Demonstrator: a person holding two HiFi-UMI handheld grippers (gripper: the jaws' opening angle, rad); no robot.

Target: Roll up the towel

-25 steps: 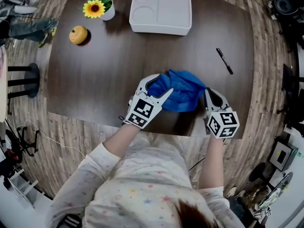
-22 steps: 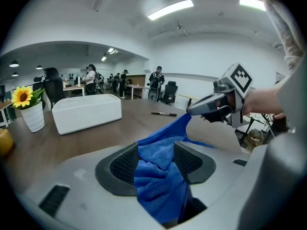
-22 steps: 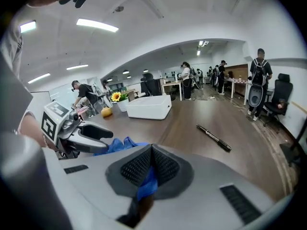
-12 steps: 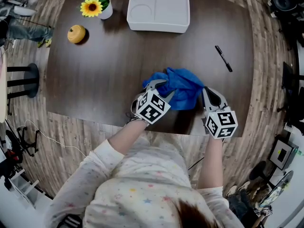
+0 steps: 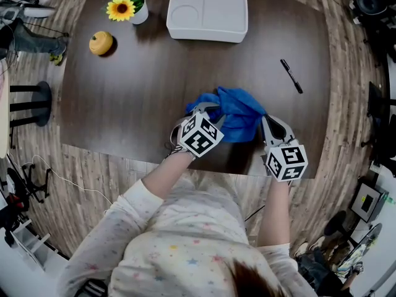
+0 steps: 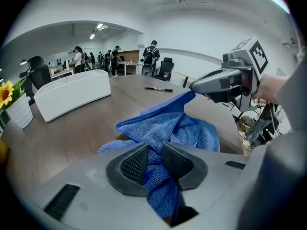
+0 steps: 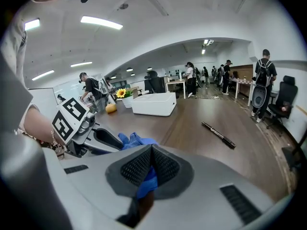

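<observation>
The blue towel (image 5: 238, 113) lies crumpled near the front edge of the dark table (image 5: 136, 98). My left gripper (image 5: 207, 111) is at its left side. Its jaws have just been closing, and a bunched fold of the towel (image 6: 168, 123) sits pinched between the pads (image 6: 134, 163). My right gripper (image 5: 266, 120) holds the towel's right corner, lifted taut off the table; blue cloth (image 7: 145, 180) shows between its shut pads. In the left gripper view the right gripper (image 6: 193, 87) pulls that corner up.
A white divided tray (image 5: 207, 14) stands at the back of the table. A black pen (image 5: 291, 77) lies to the right. A potted sunflower (image 5: 124, 9) and a small orange pumpkin-like object (image 5: 101, 43) are at the back left. The table's front edge (image 5: 124, 154) runs just below the grippers.
The left gripper came down onto the towel's left side and its jaws closed from wide open onto a fold. The right gripper stayed put on its corner.
</observation>
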